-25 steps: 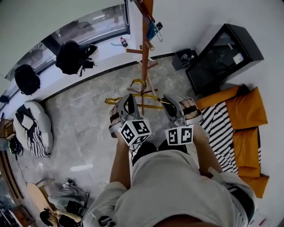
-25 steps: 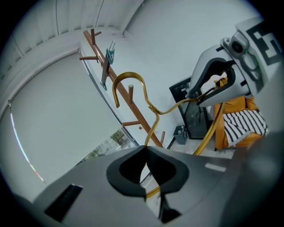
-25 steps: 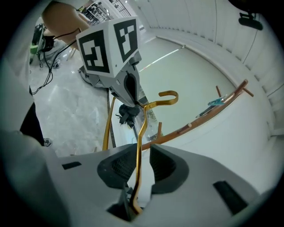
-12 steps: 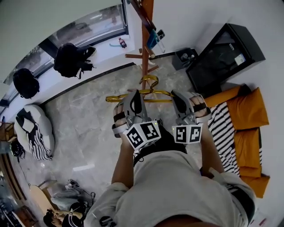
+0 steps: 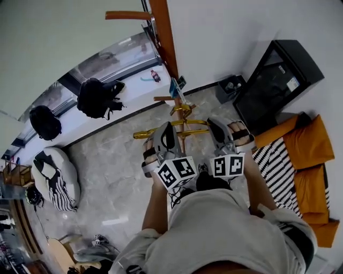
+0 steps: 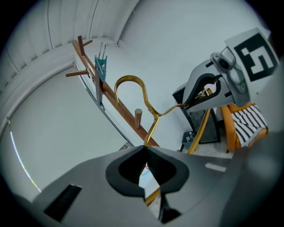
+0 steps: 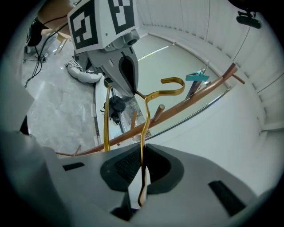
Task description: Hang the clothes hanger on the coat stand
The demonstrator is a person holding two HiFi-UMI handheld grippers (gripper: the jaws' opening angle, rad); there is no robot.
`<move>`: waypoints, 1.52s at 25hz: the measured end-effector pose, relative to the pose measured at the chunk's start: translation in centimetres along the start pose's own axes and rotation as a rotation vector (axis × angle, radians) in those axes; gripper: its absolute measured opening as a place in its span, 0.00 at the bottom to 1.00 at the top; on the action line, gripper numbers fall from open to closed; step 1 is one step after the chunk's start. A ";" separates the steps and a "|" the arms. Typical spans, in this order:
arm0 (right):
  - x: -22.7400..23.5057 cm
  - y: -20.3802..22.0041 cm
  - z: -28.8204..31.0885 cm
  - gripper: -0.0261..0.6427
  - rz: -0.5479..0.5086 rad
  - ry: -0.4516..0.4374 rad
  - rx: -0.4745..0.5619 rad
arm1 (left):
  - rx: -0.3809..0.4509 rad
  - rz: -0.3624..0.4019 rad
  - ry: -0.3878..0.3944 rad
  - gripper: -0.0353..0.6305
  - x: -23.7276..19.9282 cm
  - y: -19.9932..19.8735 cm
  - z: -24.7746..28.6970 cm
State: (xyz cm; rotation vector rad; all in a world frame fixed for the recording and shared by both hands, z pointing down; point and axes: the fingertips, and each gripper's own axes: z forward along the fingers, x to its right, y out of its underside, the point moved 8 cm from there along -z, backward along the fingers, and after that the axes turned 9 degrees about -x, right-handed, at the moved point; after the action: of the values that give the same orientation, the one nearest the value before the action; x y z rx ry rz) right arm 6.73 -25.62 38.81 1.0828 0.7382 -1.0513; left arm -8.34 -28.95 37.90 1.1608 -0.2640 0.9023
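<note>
A gold wire clothes hanger hangs in the air between both grippers, its hook pointing up. My left gripper is shut on the wire of one shoulder. My right gripper is shut on the other shoulder's wire. The wooden coat stand rises just beyond the hanger, with a side peg near its top. In the left gripper view a short peg sits just behind and below the hook. A teal clip hangs higher up the pole.
Two black backpacks lie on the window ledge, with a small bottle near them. A black cabinet and orange cushions are at the right. A black-and-white striped beanbag lies on the marble floor at the left.
Both grippers have carried the hanger up and toward the coat stand's pole. The hook now sits close beside the pole and its pegs.
</note>
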 end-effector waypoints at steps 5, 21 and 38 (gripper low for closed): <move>0.4 0.9 2.0 0.06 0.000 -0.019 0.004 | -0.025 -0.002 -0.003 0.09 0.3 -0.4 1.7; -0.3 2.5 7.6 0.06 0.033 -0.133 0.051 | -0.122 -0.002 -0.024 0.09 0.7 0.0 6.0; -0.8 3.6 12.3 0.06 -0.021 -0.178 0.118 | -0.200 -0.046 -0.058 0.09 1.1 0.4 9.1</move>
State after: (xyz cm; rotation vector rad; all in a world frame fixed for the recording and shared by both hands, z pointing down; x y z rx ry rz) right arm 9.69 -36.60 44.75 1.0672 0.5511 -1.2041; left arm -5.57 -36.28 42.61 1.0047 -0.3648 0.7841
